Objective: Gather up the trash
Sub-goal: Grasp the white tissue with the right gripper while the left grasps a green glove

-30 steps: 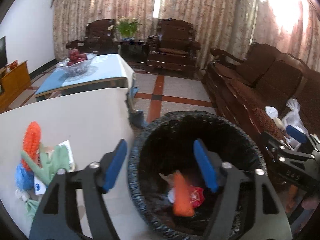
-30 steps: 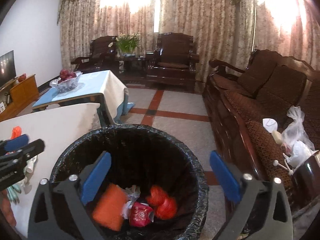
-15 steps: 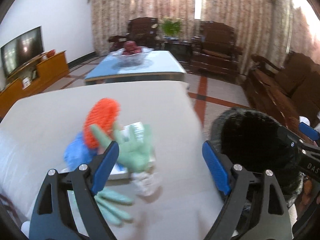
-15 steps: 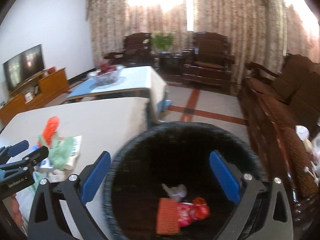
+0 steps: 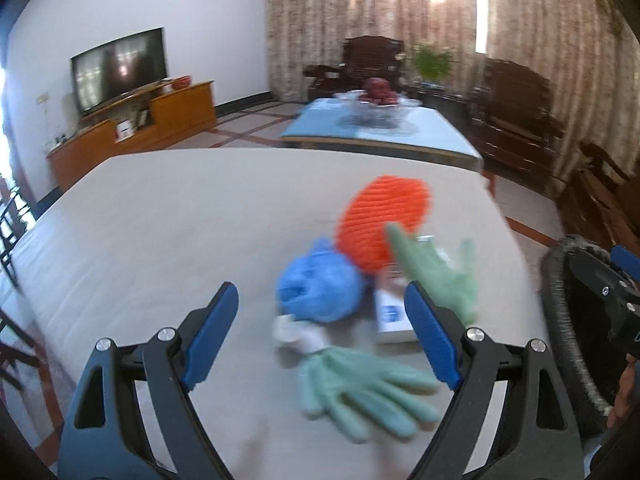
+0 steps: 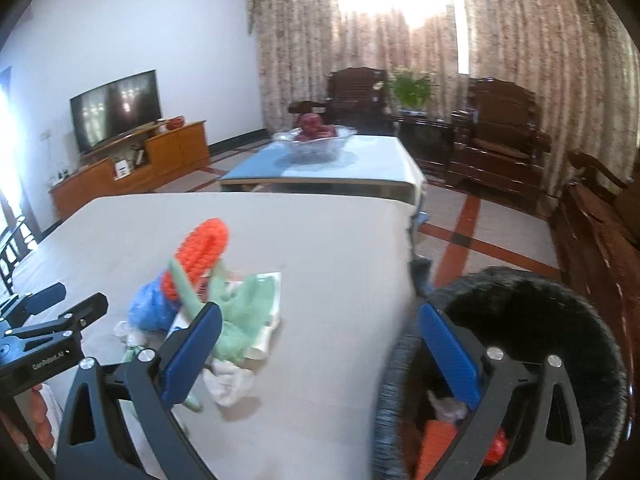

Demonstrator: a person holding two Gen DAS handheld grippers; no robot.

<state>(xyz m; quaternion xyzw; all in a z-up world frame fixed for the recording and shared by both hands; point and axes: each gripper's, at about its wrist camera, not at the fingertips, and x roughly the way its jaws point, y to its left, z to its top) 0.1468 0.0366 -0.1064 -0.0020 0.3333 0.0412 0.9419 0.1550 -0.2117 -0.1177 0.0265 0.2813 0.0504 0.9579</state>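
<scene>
A pile of trash lies on the white table (image 5: 160,220): an orange net sleeve (image 5: 380,220), a blue crumpled bag (image 5: 320,292), two green gloves (image 5: 360,388), a white box (image 5: 394,316) and a white tissue (image 5: 296,332). My left gripper (image 5: 320,336) is open and empty, just above the pile. The pile also shows in the right wrist view (image 6: 200,292). My right gripper (image 6: 320,356) is open and empty, over the table edge beside the black-lined bin (image 6: 520,320), which holds orange and red trash (image 6: 436,444).
A second table with a blue cloth and a glass fruit bowl (image 6: 316,140) stands behind. Dark wooden armchairs (image 6: 496,132), a sofa at the right, a TV (image 6: 116,108) on a wooden cabinet at the left. The bin stands off the table's right edge.
Both grippers have swung left from above the bin toward the table. The left gripper now faces the trash pile close up; the right has the bin at its right side.
</scene>
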